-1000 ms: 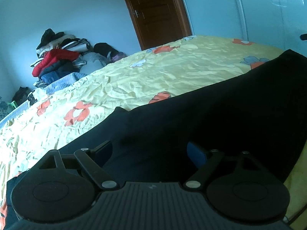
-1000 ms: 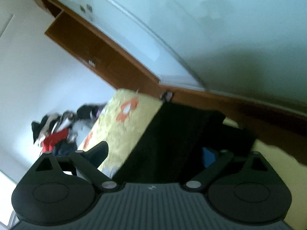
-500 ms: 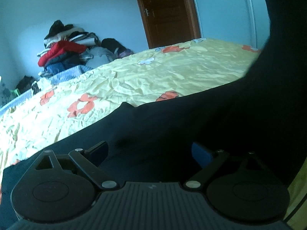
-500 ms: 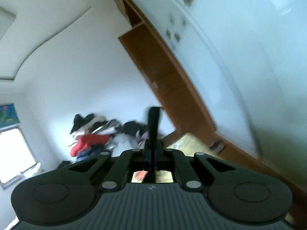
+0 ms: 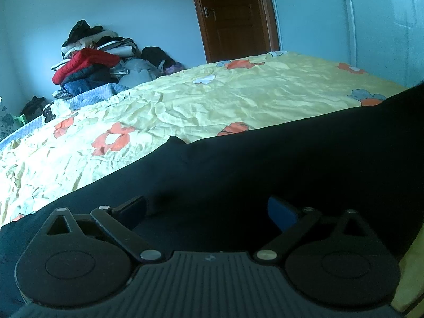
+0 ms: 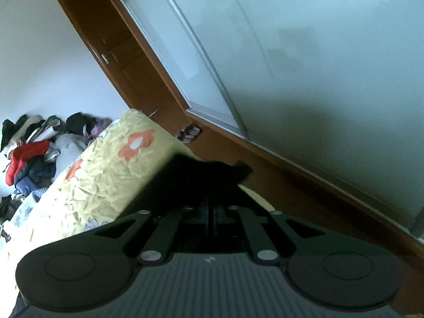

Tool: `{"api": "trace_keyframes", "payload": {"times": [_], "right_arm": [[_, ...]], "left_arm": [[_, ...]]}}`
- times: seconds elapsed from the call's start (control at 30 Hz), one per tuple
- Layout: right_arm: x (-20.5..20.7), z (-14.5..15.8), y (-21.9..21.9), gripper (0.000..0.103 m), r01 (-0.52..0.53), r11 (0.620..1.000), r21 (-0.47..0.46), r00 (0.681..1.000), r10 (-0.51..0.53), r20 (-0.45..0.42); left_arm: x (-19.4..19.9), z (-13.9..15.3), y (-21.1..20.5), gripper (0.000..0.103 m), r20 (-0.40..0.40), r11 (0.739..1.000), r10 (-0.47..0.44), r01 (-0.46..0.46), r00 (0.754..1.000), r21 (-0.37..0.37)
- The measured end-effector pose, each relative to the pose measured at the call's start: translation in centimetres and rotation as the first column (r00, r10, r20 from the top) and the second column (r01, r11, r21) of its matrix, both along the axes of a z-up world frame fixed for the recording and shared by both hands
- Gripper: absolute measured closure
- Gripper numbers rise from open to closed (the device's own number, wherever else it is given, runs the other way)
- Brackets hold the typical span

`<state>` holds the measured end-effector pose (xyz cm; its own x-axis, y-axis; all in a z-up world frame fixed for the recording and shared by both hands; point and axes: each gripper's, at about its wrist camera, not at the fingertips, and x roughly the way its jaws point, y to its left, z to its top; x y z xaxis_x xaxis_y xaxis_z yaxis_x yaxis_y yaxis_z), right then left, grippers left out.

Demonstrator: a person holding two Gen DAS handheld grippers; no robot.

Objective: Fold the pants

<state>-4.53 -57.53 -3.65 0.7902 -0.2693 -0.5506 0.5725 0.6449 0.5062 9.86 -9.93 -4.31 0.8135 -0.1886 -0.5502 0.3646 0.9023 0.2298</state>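
A bedroom: a bed under a yellow flowered sheet (image 5: 238, 98), a brown door (image 5: 233, 16) behind it, and a heap of clothes (image 5: 90, 61) piled at the far end. The black pants (image 5: 278, 164) lie spread across the near side of the sheet. The left gripper (image 5: 206, 208) hangs low over them, its jaws spread wide with nothing between them. The right gripper (image 6: 210, 212) is clenched, fingers together; black cloth lies right at the tips, so it probably pinches a pants edge, though the contact itself is too dark to confirm. To fold cleanly, the left should bite the matching edge, then both carry it across level. No containers show.
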Motion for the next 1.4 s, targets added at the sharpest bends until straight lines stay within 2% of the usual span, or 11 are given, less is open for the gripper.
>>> {"api": "trace_keyframes", "payload": {"times": [0.2,0.37,0.4,0.43,0.5,0.63,0.73,0.8,0.9,1.03,1.4], "right_arm": [[-2.1,-0.9,-2.2,0.084,0.137,0.988,0.075,0.990,-0.134,-0.042],[-4.1,1.8,-0.3,0.079,0.379,0.912,-0.160,0.923,-0.385,-0.012],[-3.7,2.4,0.3,0.072,0.303,0.939,-0.162,0.953,-0.297,0.064],[-2.8,2.7,0.6,0.045,0.199,0.969,-0.149,0.978,-0.187,0.092],[0.6,1.9,0.9,0.020,-0.116,0.993,-0.023,0.989,0.117,0.087],[2.1,-1.3,0.5,0.023,-0.223,0.967,0.123,0.972,0.212,0.101],[-1.6,-0.4,-0.2,0.020,0.118,0.991,-0.063,0.992,-0.120,-0.032],[-5.4,0.2,-0.5,0.020,0.248,0.967,-0.065,0.969,-0.248,0.013],[-9.7,-1.2,-2.1,0.021,0.058,0.961,0.272,0.968,-0.121,0.219],[-10.2,-3.0,-1.6,0.020,-0.047,0.914,0.404,0.972,-0.052,0.231],[-4.3,-3.7,-0.9,0.022,0.023,0.956,0.293,0.968,-0.094,0.232]], "left_arm": [[0.0,0.0,0.0,0.000,0.002,1.000,0.003,-0.003,1.000,0.001],[0.0,0.0,-0.1,0.000,0.005,1.000,0.004,-0.004,1.000,0.006],[-0.1,0.0,-0.1,0.000,0.007,1.000,0.005,-0.005,1.000,0.008],[-0.1,0.0,-0.2,0.000,0.009,1.000,0.005,-0.005,1.000,0.010],[0.0,0.0,-0.2,0.000,0.011,1.000,0.006,-0.006,1.000,0.013],[0.0,0.0,-0.2,0.000,0.011,1.000,0.006,-0.006,1.000,0.010],[0.0,0.0,-0.1,0.000,0.001,1.000,0.006,-0.006,1.000,-0.005],[0.1,0.0,0.0,0.000,-0.002,1.000,0.008,-0.008,1.000,-0.012],[0.2,0.0,0.1,0.000,-0.007,1.000,0.011,-0.011,1.000,-0.021],[0.2,0.0,0.1,0.000,-0.007,1.000,0.012,-0.012,1.000,-0.021],[0.2,0.0,0.2,0.000,-0.010,1.000,0.012,-0.013,1.000,-0.025]]}}
